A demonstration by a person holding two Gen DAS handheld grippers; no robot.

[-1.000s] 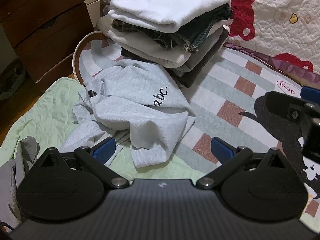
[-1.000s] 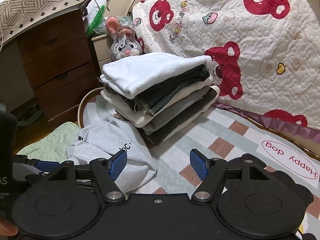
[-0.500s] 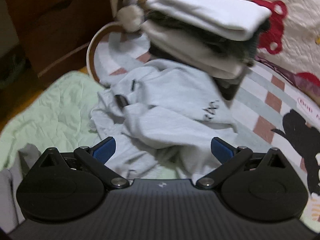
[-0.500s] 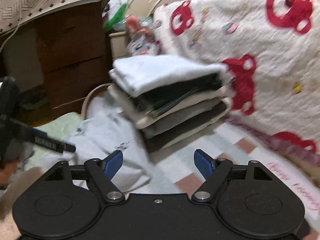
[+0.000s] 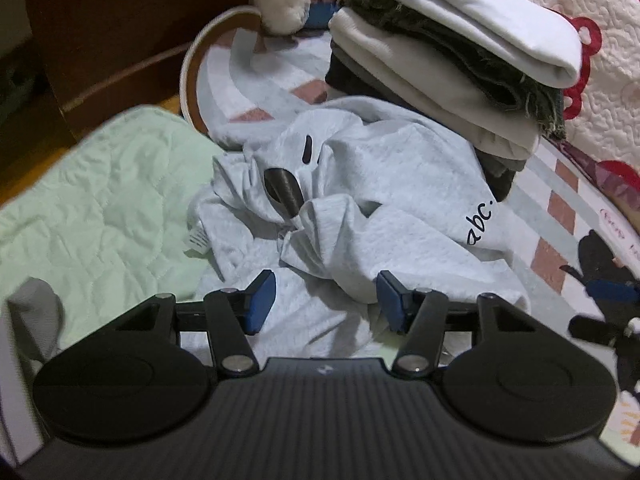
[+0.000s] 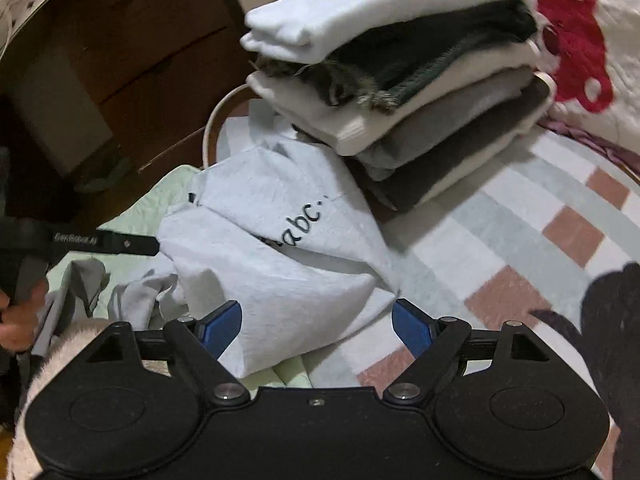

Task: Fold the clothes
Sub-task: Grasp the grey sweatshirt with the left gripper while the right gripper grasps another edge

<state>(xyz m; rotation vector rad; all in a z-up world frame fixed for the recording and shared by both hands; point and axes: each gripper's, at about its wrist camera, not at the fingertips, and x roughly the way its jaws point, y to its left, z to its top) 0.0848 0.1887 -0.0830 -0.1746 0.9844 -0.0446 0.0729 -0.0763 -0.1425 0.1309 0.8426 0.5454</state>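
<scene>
Jaws closing over one grey sweatshirt [image 5: 360, 208], one folded stack [image 5: 452, 60]

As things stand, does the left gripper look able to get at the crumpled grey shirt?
Probably yes: the left gripper hangs right over the grey shirt, jaws closing with a fold between them, and nothing lies on that part.

The sweatshirt [image 5: 400, 184] is light grey, textured knit, with "abc." printed in dark script. It lies unfolded and crumpled in loose overlapping folds, partly on a green quilt [image 5: 100, 200] and partly on a checked rug [image 6: 520, 240]. A dark inner patch shows at one fold near its centre. Its far edge touches the base of the stack [image 6: 400, 80]. The stack holds folded garments laid flat: white on top, then dark frayed denim, cream, grey and dark grey layers.
</scene>
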